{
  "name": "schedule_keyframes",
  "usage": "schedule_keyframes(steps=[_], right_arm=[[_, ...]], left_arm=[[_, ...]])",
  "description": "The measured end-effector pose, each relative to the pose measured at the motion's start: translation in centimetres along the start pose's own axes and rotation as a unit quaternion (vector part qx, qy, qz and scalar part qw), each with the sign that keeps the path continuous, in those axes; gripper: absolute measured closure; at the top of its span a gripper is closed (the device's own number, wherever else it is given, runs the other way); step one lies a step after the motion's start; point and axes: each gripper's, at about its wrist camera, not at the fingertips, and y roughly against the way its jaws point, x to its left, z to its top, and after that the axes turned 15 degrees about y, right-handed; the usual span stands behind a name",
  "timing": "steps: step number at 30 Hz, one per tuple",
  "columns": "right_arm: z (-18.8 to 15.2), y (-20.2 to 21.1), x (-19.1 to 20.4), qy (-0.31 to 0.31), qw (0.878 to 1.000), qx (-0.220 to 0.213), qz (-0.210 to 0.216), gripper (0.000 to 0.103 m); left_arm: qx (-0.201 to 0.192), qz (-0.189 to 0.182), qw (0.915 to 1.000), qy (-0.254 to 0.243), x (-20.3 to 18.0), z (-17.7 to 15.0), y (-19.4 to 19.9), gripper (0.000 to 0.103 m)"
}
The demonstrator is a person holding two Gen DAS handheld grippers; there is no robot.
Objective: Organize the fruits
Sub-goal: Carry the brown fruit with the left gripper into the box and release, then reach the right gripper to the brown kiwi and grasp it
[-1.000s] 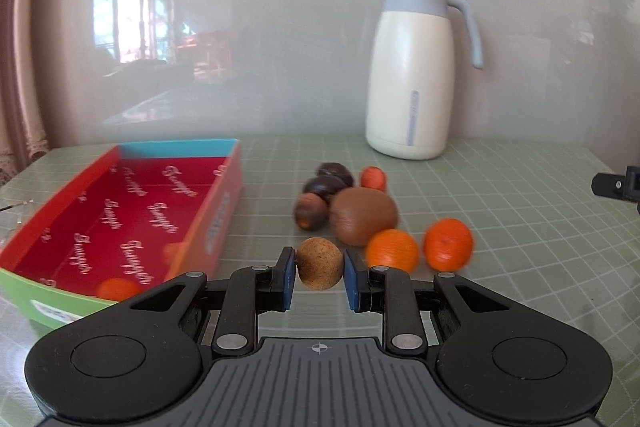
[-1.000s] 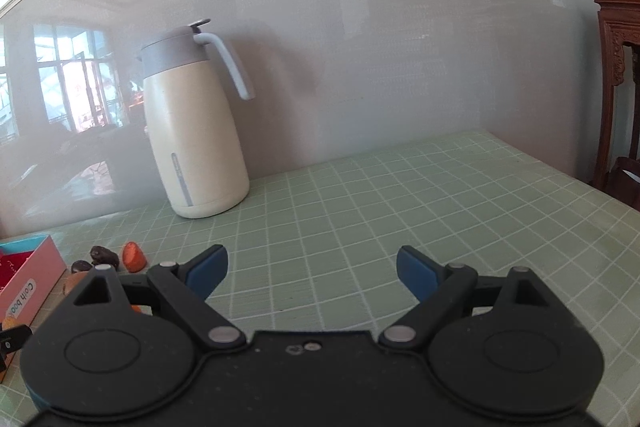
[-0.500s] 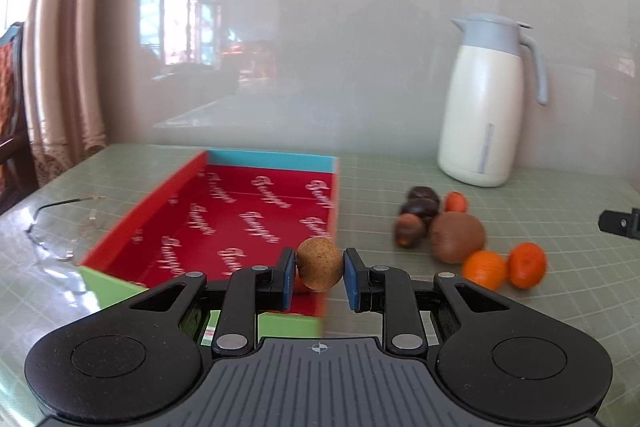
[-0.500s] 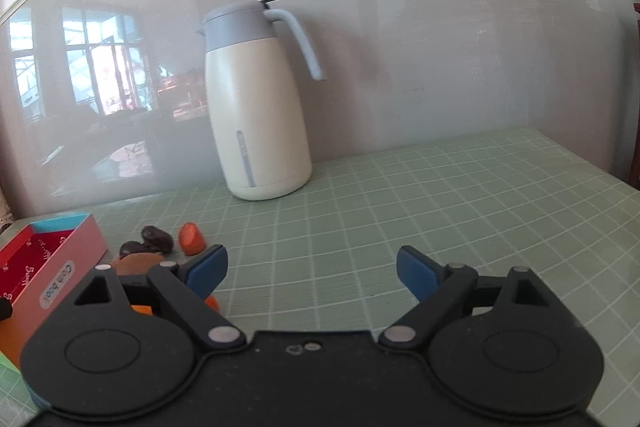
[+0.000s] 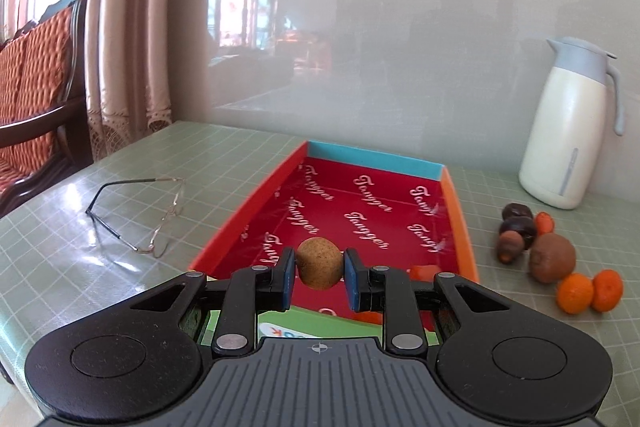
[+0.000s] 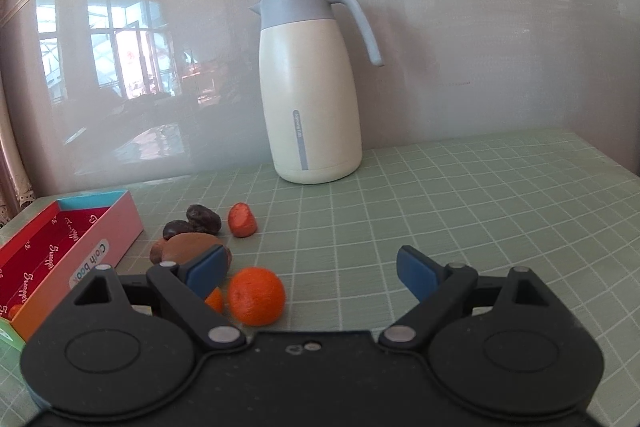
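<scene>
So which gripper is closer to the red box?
Left. The left gripper hangs right over the red box, holding a brown fruit. The right gripper is off to the box's side, open, by the oranges.

The red floor of the box (image 5: 372, 211) has the same white curly word printed on it again and again. It looks like "Tangger", but the letters are hard to read. On the pink outer side of the box, a white oval label (image 6: 91, 264) says "Coth book". The jug (image 6: 310, 95) has a thin grey strip with writing too small to read.
</scene>
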Motion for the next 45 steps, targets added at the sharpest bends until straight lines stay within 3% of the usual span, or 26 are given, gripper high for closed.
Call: schedule_keyframes(steps=[16,17,19,20,21,23,27,45], right_arm=[[-0.2,0.2,-0.4,0.0,1.0,-0.001,-0.004,0.011],[-0.2,0.2,-0.5,0.0,1.0,-0.001,-0.004,0.011],[-0.1,0.2,-0.5,-0.001,1.0,-0.001,-0.004,0.01],[-0.1,0.2,-0.5,-0.001,1.0,-0.001,-0.004,0.01],[-0.1,0.2,-0.4,-0.001,1.0,-0.002,-0.004,0.009],[0.0,0.3,-0.2,0.0,1.0,-0.004,-0.001,0.008],[0.2,0.3,0.6,0.009,1.0,-0.006,0.005,0.008],[1.8,-2.2,6.2,0.093,0.994,-0.019,0.047,0.008]], left_arm=[[0.002,0.009,1.0,0.0,-0.3,-0.3,-0.2,0.077],[0.001,0.009,1.0,-0.001,-0.3,-0.3,0.0,0.073],[-0.009,0.011,0.9999,-0.005,-0.5,-0.4,0.3,0.041],[-0.019,0.017,0.9997,-0.006,-0.5,-0.4,0.7,0.012],[-0.039,0.02,0.999,-0.004,-0.4,-0.3,1.2,0.0],[-0.064,0.017,0.9978,0.005,-0.1,0.0,2.0,0.0],[-0.046,0.025,0.9986,0.008,0.3,0.2,1.5,0.0],[-0.043,0.049,0.9975,0.028,3.2,0.6,1.6,0.0]])
